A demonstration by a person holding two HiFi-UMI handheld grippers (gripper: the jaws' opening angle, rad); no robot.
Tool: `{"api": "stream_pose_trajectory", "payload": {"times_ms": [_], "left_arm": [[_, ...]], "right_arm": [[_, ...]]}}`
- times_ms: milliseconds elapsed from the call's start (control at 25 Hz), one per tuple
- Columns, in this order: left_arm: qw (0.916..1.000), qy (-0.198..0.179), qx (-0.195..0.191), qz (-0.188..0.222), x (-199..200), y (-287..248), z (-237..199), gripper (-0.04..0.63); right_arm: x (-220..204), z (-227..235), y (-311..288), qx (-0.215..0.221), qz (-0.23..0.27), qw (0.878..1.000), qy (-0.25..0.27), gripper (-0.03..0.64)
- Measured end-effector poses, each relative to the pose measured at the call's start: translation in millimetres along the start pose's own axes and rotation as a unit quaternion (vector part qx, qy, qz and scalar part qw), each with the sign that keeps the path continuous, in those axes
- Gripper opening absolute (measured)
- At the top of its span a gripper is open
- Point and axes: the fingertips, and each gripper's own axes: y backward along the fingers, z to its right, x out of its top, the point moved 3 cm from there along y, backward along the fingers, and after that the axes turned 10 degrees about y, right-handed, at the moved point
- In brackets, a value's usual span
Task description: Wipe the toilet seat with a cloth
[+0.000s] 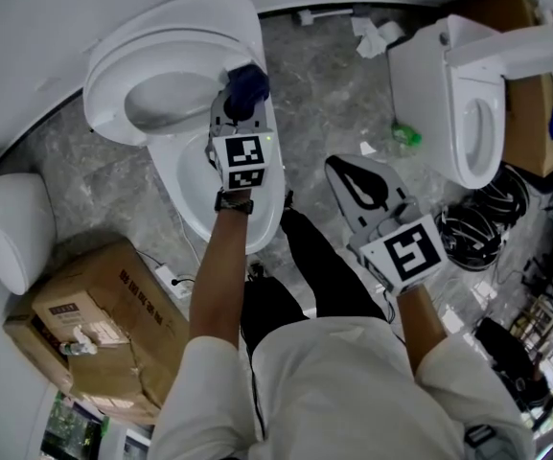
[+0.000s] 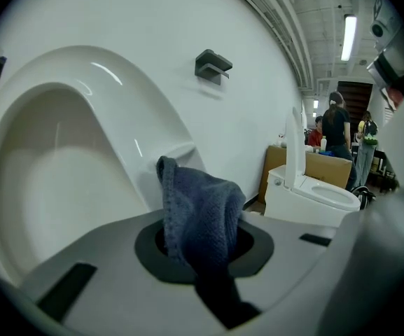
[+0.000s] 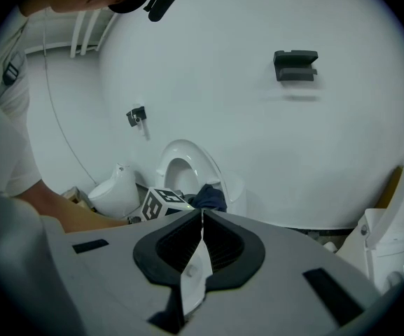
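While the wiping itself looks not yet begun, the step in hand seems to be bringing the cloth to the toilet. At the left of the head view the toilet seat (image 1: pixel 113 89) stands tipped up towards the wall, with the open bowl (image 1: pixel 192 199) below it. Over that bowl the left hand-held gripper (image 1: pixel 241 111) is clenched on the dark blue cloth (image 1: pixel 247 84), which bunches up out of its jaws. In the left gripper view the cloth sits just in front of the seat's white curve. Whether it touches the seat I cannot tell.

The next move, as I judge it, calls for pressing the free fold flat against the seat and drawing it along the rim. The grip must stay firm so the fabric does not drop into the bowl.

Further right, the right hand-held gripper (image 1: pixel 339 169) hangs over the grey floor (image 1: pixel 343 84). Its jaws are closed together on nothing. A second toilet (image 1: pixel 449 84) stands beyond it, well apart.
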Motion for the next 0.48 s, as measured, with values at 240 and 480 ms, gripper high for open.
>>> {"api": "stream_pose_trajectory", "payload": {"times_ms": [240, 480], "left_arm": [[0.9987, 0.039, 0.0, -0.034, -36, -13, 4, 0.049], [0.9981, 0.04, 0.001, -0.048, -60, -22, 6, 0.049]], "right_arm": [[-17, -3, -1, 0.004, -0.007, 1.0, -0.01, 0.031], [-34, -5, 0, 0.005, -0.026, 0.999, -0.031, 0.031]]}}
